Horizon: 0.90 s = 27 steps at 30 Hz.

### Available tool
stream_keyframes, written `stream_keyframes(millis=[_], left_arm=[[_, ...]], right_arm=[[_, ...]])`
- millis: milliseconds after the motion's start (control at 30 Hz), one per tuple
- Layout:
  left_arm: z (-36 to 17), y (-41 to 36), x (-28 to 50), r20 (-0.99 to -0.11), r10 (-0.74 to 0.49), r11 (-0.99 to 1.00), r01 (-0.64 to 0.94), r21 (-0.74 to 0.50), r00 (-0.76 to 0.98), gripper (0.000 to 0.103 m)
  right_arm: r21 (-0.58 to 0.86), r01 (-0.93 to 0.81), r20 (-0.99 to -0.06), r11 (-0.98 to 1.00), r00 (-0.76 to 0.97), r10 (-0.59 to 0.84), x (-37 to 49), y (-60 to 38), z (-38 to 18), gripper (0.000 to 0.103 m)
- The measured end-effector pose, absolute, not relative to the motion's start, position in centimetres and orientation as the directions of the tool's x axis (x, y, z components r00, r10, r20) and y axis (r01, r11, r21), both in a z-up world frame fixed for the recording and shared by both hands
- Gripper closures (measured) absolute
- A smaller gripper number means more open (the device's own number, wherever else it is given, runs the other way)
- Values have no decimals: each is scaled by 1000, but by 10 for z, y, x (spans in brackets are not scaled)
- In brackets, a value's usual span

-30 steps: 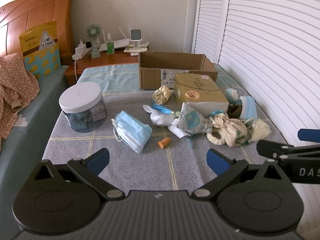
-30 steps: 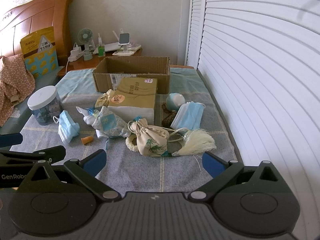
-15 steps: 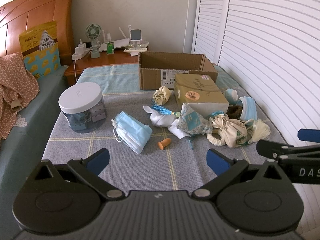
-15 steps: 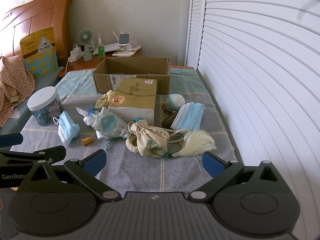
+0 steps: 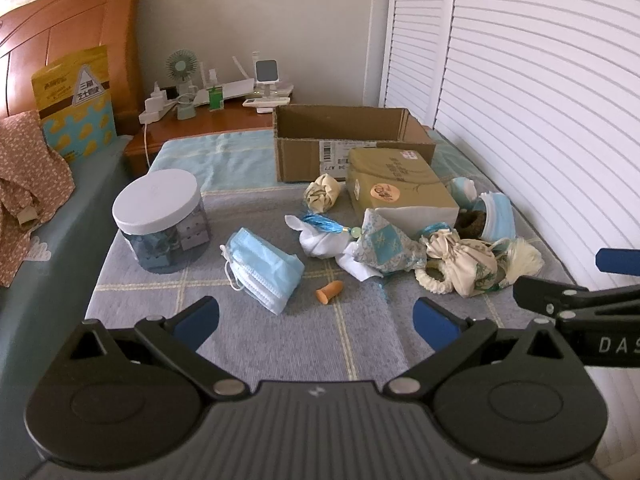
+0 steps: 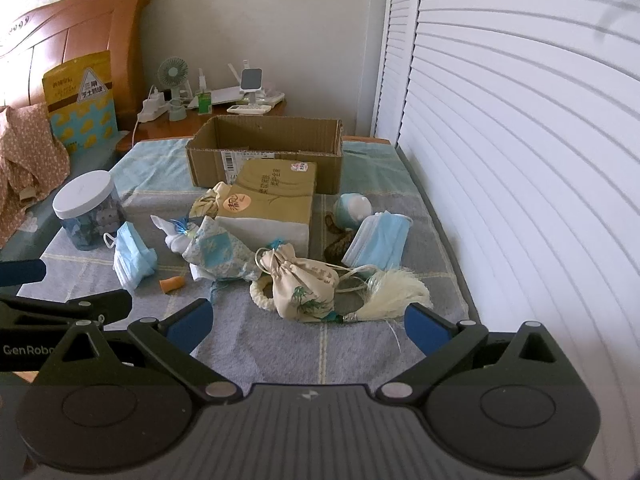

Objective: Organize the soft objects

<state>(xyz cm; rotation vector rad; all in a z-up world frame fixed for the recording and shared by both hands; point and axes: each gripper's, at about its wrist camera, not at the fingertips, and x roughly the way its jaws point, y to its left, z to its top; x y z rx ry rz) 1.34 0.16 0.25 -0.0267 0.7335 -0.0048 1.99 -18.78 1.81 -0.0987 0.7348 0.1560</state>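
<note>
Both the left gripper (image 5: 316,316) and the right gripper (image 6: 308,322) hover with fingers spread wide and empty above the near edge of the grey checked blanket (image 5: 256,344). Soft objects lie scattered ahead: a stack of blue masks (image 5: 262,266) near the jar (image 5: 160,220), long axis running from far-left to near-right; an orange earplug (image 5: 329,291) just beside it, tip pointing right; and a cream pouch (image 6: 302,284) with its tassel (image 6: 394,290) trailing right. Behind them sits an open cardboard box (image 6: 264,152) — a tan carton (image 6: 272,200) rests just before it.
</note>
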Motion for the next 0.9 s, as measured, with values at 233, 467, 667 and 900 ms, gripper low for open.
stream_keyframes(millis=[233, 467, 667, 900], left_arm=[[-1, 5, 20, -667, -39, 999, 25, -30, 744, 1], [-8, 10, 27, -660, -79, 997, 66, -44, 747, 1], [-18, 23, 36, -665, -96, 995, 67, -70, 740, 1], [-32, 40, 48, -681, -71, 997, 44, -57, 729, 1]], right_arm=[[-42, -205, -663, 978, 738, 126, 23, -185, 16, 0], [-65, -261, -645, 963, 747, 159, 28, -180, 14, 0], [-69, -292, -641, 954, 746, 181, 37, -182, 8, 0], [-56, -319, -644, 946, 736, 210, 51, -183, -4, 0]])
